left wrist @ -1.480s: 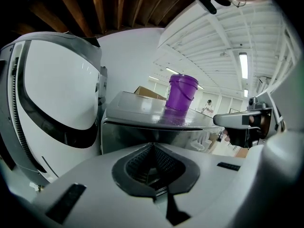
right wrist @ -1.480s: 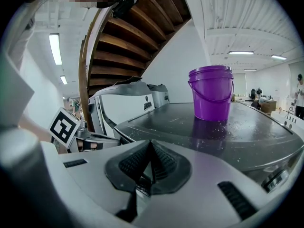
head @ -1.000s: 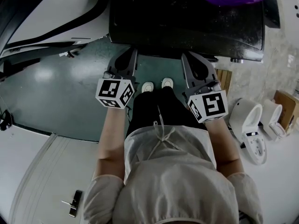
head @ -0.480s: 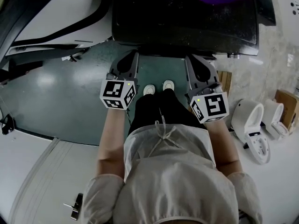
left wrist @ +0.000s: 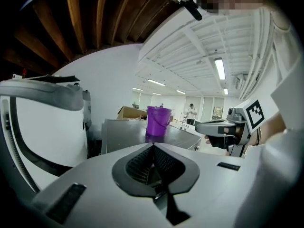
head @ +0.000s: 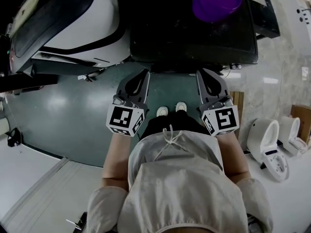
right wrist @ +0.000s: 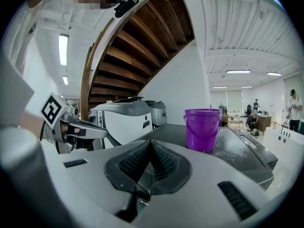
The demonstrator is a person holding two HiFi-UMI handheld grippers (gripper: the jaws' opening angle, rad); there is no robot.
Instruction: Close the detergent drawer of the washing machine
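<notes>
A dark-topped machine (head: 194, 38) stands in front of me with a purple bucket (head: 216, 1) on its top. No detergent drawer shows in any view. My left gripper (head: 144, 73) and right gripper (head: 200, 73) hang side by side just short of the machine's front edge, both shut and holding nothing. In the left gripper view the jaws (left wrist: 153, 146) meet in a point, with the bucket (left wrist: 156, 122) beyond on the machine top (left wrist: 123, 132). The right gripper's jaws (right wrist: 150, 141) also meet, with the bucket (right wrist: 203, 128) ahead to the right.
A large white and black machine (head: 73, 18) stands to the left. White toilet-like fixtures (head: 265, 132) and a wooden crate (head: 236, 101) sit on the right. The green floor (head: 63, 106) lies below, and the person's shoes (head: 170, 109) are between the grippers.
The head view has pulled back and shifted, so more of the white machine and the bucket shows. Both grippers sit lower in the frame and stay shut.
</notes>
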